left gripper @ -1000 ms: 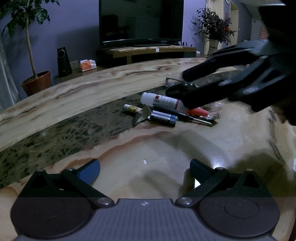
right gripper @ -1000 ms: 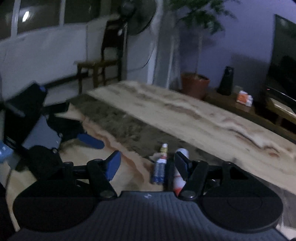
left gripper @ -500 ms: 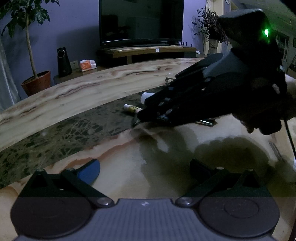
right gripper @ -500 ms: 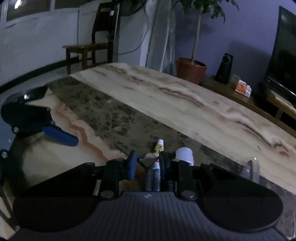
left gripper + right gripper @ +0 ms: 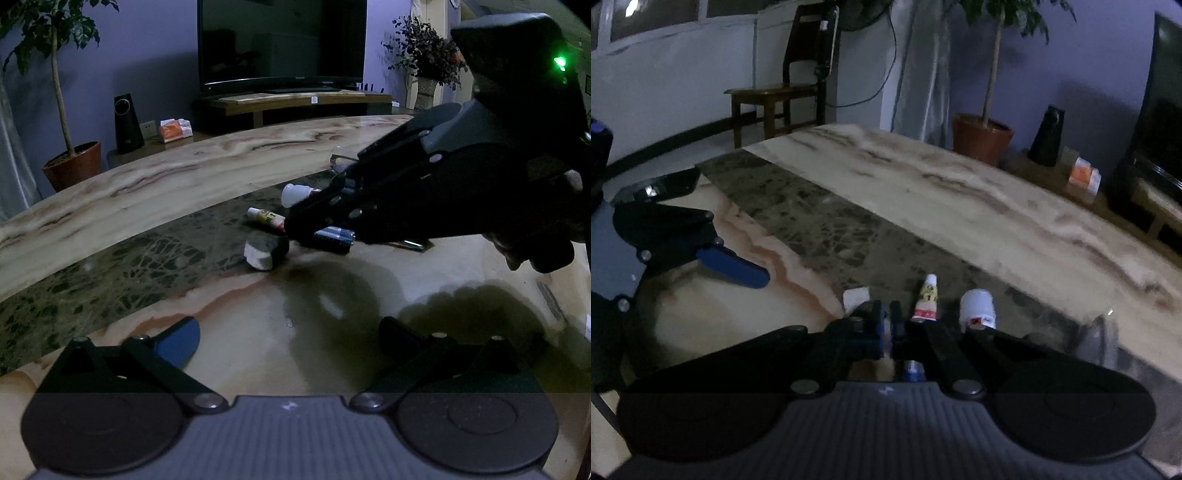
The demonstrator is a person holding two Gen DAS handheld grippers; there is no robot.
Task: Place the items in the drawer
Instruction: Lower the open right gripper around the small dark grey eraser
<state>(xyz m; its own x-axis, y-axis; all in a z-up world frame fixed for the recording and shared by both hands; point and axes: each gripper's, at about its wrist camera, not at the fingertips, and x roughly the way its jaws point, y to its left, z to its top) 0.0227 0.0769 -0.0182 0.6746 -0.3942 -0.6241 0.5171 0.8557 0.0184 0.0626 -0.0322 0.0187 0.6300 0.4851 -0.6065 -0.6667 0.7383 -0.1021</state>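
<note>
the right gripper is seen nearly closed after its jaws have just been closing, pinched on the batteries in the small pile at the middle of the table. only a sliver of the pack shows between the pads, so the grip is judged shallow; the pack may slip or swing out when lifted. the crumpled paper lies just beside the fingertips on the left, and the small tube and the white bottle lie just to the right, so these may be dragged or rolled along. the left gripper is held wide with nothing between its fingers, near the front of the table. no drawer is seen in either view, so its place cannot be told. open tabletop is left to the left and far side, while the near edge lies close under the left gripper.
</note>
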